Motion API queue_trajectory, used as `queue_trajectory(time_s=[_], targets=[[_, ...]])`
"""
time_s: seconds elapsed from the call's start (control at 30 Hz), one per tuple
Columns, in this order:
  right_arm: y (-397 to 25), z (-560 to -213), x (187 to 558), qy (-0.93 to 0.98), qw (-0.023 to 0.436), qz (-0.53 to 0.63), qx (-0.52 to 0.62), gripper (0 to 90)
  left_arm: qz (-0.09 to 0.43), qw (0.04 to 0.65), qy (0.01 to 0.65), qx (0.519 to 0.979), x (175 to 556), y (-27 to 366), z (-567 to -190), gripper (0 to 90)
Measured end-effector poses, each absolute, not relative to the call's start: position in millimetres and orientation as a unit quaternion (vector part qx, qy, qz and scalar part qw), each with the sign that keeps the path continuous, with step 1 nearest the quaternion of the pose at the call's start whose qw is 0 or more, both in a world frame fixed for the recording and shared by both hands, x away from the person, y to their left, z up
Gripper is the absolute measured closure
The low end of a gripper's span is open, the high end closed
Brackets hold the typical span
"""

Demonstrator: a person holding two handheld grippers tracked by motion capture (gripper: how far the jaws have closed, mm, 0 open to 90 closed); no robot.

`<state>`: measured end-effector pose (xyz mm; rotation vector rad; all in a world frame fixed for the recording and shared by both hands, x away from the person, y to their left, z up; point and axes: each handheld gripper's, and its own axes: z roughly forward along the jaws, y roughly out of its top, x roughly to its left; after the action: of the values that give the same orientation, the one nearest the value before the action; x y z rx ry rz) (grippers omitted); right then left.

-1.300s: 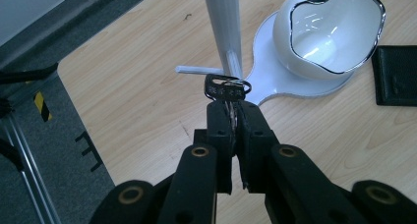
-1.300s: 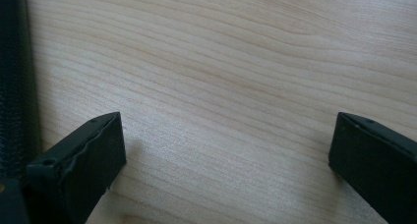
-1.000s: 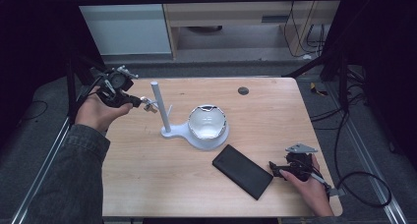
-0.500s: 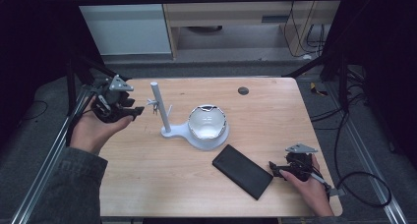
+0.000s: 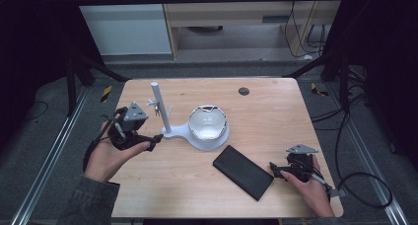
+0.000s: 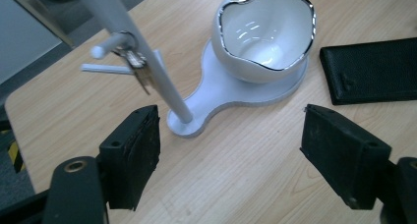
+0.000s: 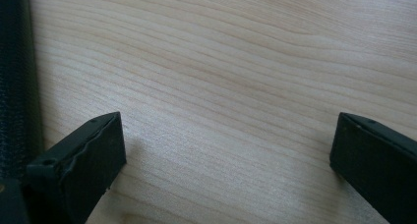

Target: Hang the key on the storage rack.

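Two spread fingers [image 6: 133, 155] of the left gripper [image 5: 129, 129] hold nothing; the keys [image 6: 135, 67] hang on the white stand [image 5: 160, 109], just beyond. Swinging in carelessly could tip the stand or knock its bowl [image 5: 208, 124]. Right gripper [image 5: 296, 166] rests spread on the worktop [image 5: 276, 116] beside a black wallet [image 5: 242, 171].

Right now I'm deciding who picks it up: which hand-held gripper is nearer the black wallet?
The right hand-held gripper: it sits just off the black wallet's near end. The left hand-held gripper is across the table, beside the white stand.
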<state>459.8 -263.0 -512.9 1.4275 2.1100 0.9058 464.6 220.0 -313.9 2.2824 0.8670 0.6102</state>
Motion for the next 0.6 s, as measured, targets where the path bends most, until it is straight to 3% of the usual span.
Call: queue_trajectory(time_s=[0.6], targets=[[-263.3,-513.3,460.1,0.763,0.221,0.326,0.513,0.6,0.171,0.317,0.274,0.892,464.8,149.7,-372.7,24.0]])
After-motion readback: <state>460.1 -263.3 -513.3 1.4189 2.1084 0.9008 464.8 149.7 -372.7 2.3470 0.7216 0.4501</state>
